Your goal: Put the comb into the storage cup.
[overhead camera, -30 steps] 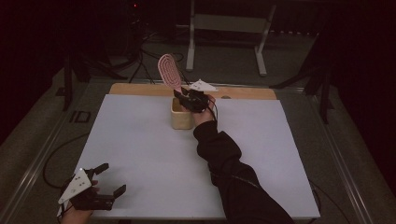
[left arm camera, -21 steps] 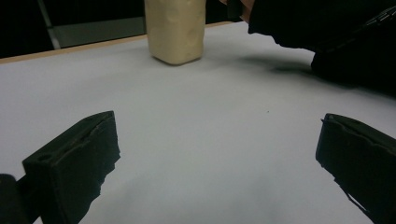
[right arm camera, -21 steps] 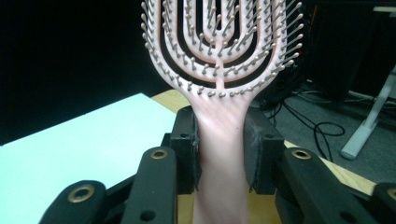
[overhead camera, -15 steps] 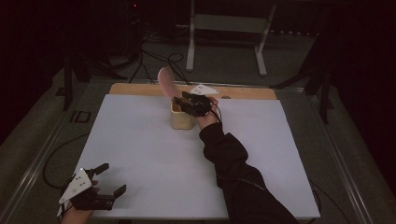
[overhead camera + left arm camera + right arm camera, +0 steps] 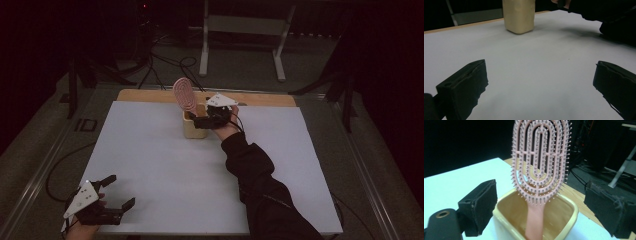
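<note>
White tabletop (image 5: 165, 165) lies mostly bare around the cream holder (image 5: 194, 125) near its far wooden edge. Handle-down inside the holder stands a pink hairbrush (image 5: 185, 96), released. Right gripper (image 5: 210, 119), jaws just spread apart, flanks it; left gripper (image 5: 112, 192) gapes empty at the near edge, well away.

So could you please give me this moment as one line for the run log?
hairbrush: upright, handle in cup | right gripper: jaws just opened, clear of brush | left gripper: open, near table edge
</note>
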Motion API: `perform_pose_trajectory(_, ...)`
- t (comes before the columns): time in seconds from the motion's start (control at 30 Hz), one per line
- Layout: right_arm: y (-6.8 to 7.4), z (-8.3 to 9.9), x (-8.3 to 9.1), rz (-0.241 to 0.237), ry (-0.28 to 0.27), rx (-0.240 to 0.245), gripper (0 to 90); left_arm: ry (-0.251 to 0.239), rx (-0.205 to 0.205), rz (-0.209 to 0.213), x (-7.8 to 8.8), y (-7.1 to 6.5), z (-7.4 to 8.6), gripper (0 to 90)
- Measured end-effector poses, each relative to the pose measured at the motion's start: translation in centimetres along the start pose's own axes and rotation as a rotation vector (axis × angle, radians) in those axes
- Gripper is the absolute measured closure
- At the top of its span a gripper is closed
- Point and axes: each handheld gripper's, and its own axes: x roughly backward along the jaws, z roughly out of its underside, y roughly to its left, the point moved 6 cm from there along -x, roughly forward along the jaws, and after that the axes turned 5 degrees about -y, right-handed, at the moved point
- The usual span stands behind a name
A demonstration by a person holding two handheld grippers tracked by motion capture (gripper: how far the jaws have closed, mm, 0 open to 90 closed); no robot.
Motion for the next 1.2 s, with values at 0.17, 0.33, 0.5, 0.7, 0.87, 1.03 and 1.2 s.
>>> perform_pose_trajectory(0.17, 0.3, -0.5, 0.6, -0.038, -0.006, -0.018, 9.3, 0.000, -0.001, 0.000, 0.0, 0.0, 0.0, 0.0)
perform_pose_trajectory(0.33, 0.9, -0.8, 1.5, -0.080, -0.005, -0.040, 9.0, 0.001, -0.006, 0.003, 0.0, -0.1, 0.0, 0.0)
perform_pose_trajectory(0.5, 1.3, -0.7, 2.1, -0.117, -0.005, -0.059, 8.4, -0.001, -0.002, 0.003, 0.0, -0.1, 0.0, 0.0)
perform_pose_trajectory(0.7, 1.1, -0.8, 2.8, -0.143, 0.001, -0.075, 8.4, 0.003, -0.008, 0.005, 0.0, -0.1, 0.0, 0.0)
perform_pose_trajectory(0.87, 0.7, -0.5, 3.3, -0.162, 0.017, -0.082, 8.7, -0.001, -0.006, 0.006, -0.1, -0.1, -0.1, 0.0)
perform_pose_trajectory(1.03, 0.5, -0.1, 4.0, -0.149, 0.035, -0.046, 8.6, 0.002, -0.007, 0.005, -0.2, 0.0, -0.1, 0.0)
perform_pose_trajectory(1.2, 0.1, 0.0, 5.0, -0.155, 0.045, -0.048, 8.6, 0.003, -0.010, 0.004, -0.1, -0.1, -0.1, 0.0)
